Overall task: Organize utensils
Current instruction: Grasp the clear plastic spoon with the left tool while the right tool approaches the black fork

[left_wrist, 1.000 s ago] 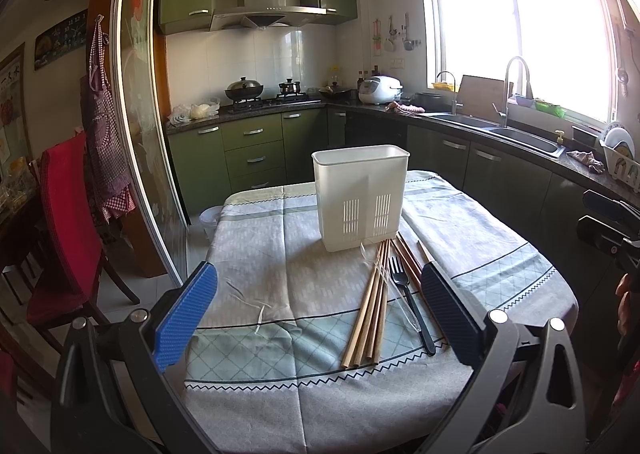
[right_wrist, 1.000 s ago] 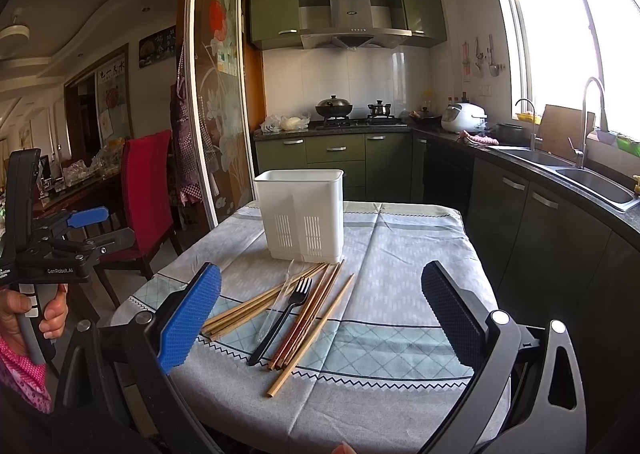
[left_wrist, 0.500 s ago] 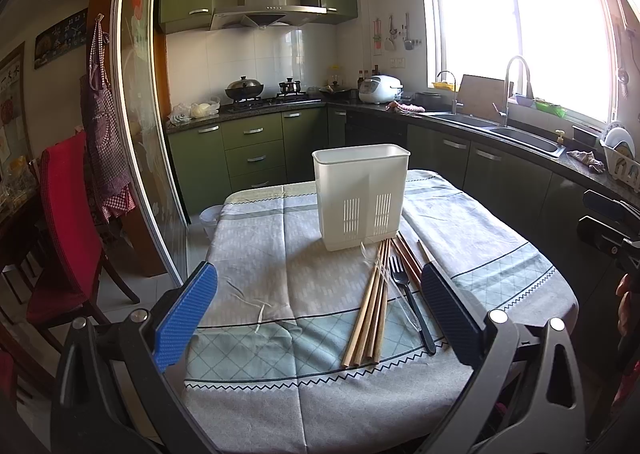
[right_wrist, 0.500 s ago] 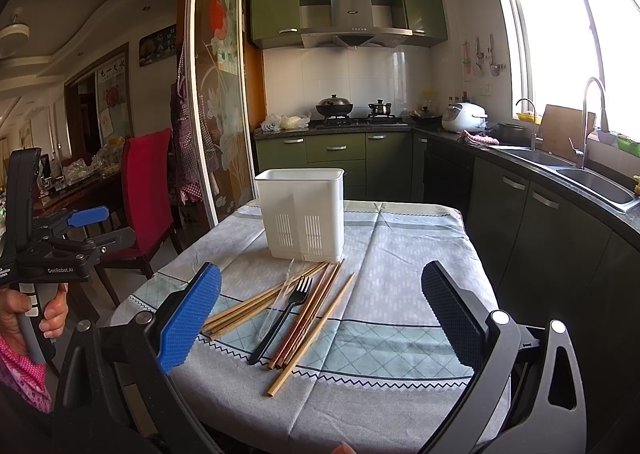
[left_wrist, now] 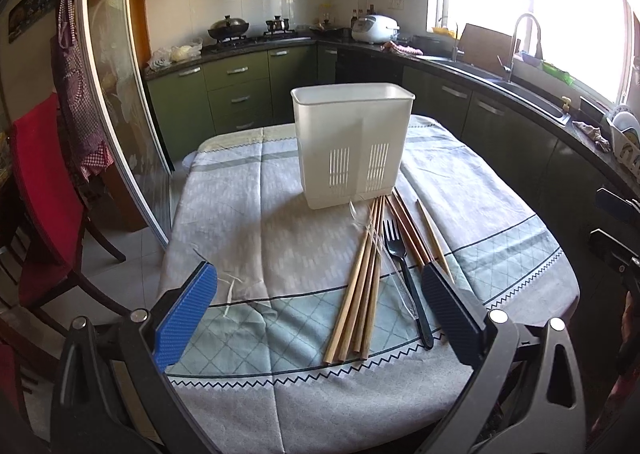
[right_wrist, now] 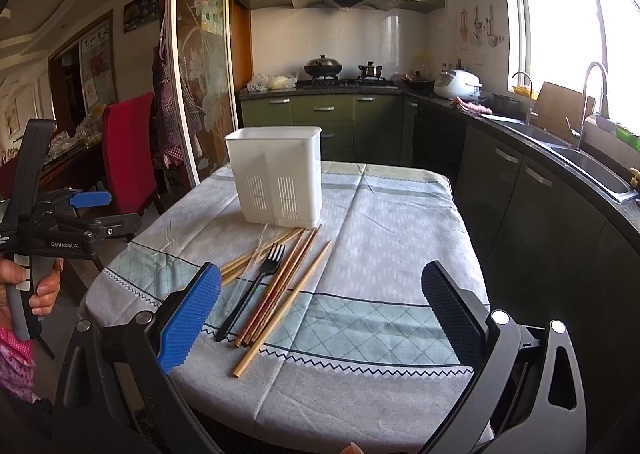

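Note:
A white slotted utensil holder (left_wrist: 352,142) (right_wrist: 280,174) stands upright mid-table. In front of it lie a bundle of pale chopsticks (left_wrist: 360,282) (right_wrist: 256,254), a black plastic fork (left_wrist: 404,266) (right_wrist: 256,286), reddish-brown chopsticks (left_wrist: 408,230) (right_wrist: 276,290), one separate chopstick (left_wrist: 434,238) (right_wrist: 288,302) and a clear plastic piece (left_wrist: 394,278). My left gripper (left_wrist: 318,286) hovers open over the table's near edge, left of the utensils. My right gripper (right_wrist: 322,282) is open too, with nothing between its fingers. The left gripper (right_wrist: 68,222) also shows at the right wrist view's left edge.
The table (left_wrist: 248,222) wears a grey-green cloth with loose threads (left_wrist: 230,290). A red chair (left_wrist: 44,190) stands to the left. Green cabinets, a stove and a counter with a sink (right_wrist: 592,166) run behind and along the right. A hand (right_wrist: 44,286) holds the left gripper's handle.
Both grippers have moved closer to the table, the left more so; the holder looks larger and higher in each view. Both stay open, and the utensils have not moved.

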Tool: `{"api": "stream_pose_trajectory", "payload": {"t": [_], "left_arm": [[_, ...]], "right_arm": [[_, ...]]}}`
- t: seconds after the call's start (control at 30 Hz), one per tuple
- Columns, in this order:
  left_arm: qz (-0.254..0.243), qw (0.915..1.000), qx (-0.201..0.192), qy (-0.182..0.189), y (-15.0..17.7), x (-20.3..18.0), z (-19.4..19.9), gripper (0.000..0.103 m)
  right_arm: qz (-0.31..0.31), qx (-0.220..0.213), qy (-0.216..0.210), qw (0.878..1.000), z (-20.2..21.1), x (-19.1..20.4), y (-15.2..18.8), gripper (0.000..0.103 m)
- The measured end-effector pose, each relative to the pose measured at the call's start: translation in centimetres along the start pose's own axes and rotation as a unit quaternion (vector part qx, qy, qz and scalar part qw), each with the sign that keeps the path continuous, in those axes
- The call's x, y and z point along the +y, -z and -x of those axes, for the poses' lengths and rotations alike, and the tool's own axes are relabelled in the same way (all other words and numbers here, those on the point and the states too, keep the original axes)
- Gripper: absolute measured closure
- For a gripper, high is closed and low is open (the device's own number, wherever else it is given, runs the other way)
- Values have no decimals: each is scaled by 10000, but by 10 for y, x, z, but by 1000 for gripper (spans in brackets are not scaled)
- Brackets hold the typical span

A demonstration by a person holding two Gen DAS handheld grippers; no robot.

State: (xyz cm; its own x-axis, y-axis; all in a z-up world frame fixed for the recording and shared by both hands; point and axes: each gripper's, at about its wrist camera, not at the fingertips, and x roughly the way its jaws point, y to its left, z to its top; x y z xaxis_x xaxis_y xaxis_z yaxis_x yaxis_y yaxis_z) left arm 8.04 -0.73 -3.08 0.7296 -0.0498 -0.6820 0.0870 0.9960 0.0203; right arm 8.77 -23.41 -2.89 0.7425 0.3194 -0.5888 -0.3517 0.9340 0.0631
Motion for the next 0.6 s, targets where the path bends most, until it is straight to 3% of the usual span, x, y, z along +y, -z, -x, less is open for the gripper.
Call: {"api": "stream_pose_trajectory", "payload": {"t": [0.1, 0.27, 0.33, 0.37, 0.5, 0.6], "left_arm": [[-21, 9982, 573, 181, -15, -6, -30, 6], [280, 9837, 1668, 617, -31, -14, -85, 6], [389, 9791, 1894, 639, -36, -19, -101, 6], [401, 9787, 1932, 574, -39, -22, -107, 9], [428, 9723, 2271, 345, -49, -33, -135, 35], [576, 9652, 2527, 359, -56, -35, -156, 42]], "right_arm": [[-295, 604, -19, 9977, -26, -22, -5, 4], [-882, 1027, -348, 9902, -56, -56, -7, 4], [-1054, 1143, -396, 9870, -62, -65, -8, 4], [-1111, 1191, -396, 9859, -65, -68, -10, 4], [-1181, 1282, -381, 9840, -72, -74, -14, 12], [-1208, 1293, -463, 9831, -72, -77, -14, 13]]}}
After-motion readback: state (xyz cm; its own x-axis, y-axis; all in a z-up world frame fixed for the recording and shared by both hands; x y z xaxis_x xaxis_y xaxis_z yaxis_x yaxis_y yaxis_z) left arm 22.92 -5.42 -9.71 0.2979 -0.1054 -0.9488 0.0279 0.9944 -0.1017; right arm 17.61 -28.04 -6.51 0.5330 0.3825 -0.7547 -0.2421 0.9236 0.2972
